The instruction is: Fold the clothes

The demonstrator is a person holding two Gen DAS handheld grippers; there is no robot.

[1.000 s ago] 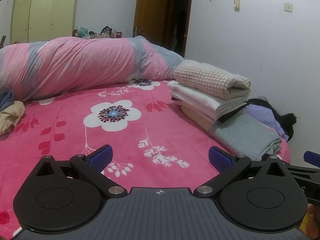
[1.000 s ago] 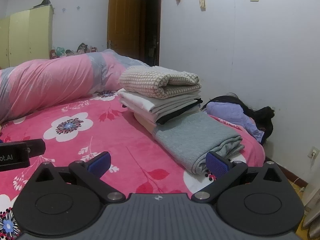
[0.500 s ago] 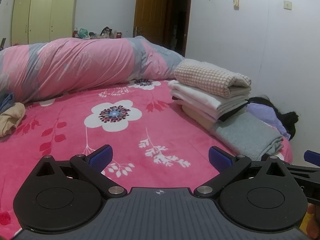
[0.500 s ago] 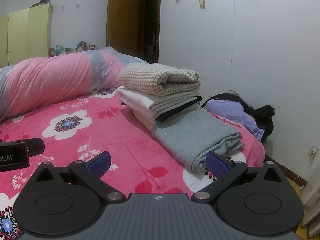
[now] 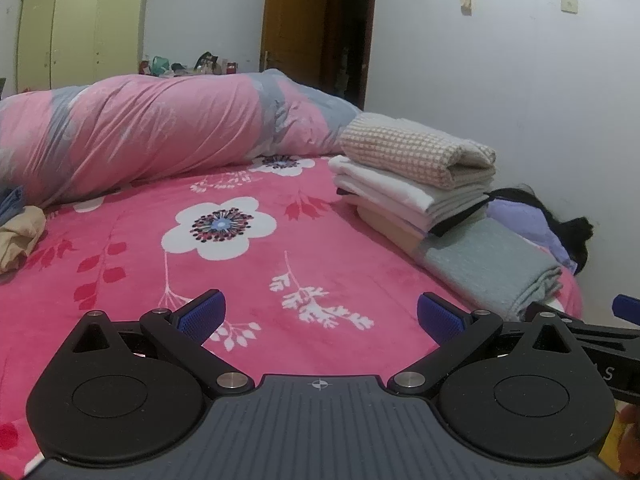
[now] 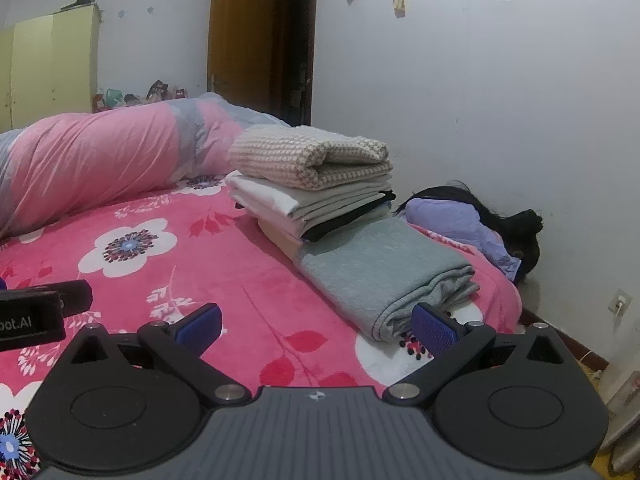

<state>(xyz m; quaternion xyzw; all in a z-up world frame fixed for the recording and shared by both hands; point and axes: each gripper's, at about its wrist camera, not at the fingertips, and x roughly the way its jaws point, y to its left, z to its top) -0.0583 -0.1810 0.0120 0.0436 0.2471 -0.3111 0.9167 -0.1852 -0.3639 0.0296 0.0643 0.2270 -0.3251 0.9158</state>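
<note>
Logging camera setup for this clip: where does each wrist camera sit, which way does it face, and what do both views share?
Left wrist: sits on the left gripper, low over the pink bed, facing the rolled quilt; its open blue fingers show, the right gripper at the edge.
Right wrist: sits on the right gripper, facing the folded stack and wall; open fingers show, left gripper alongside.
Shared: stack, grey garment, quilt, door.

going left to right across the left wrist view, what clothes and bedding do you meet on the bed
beige garment → rolled pink and grey duvet → stack of folded clothes → folded grey garment → lavender garment
</note>
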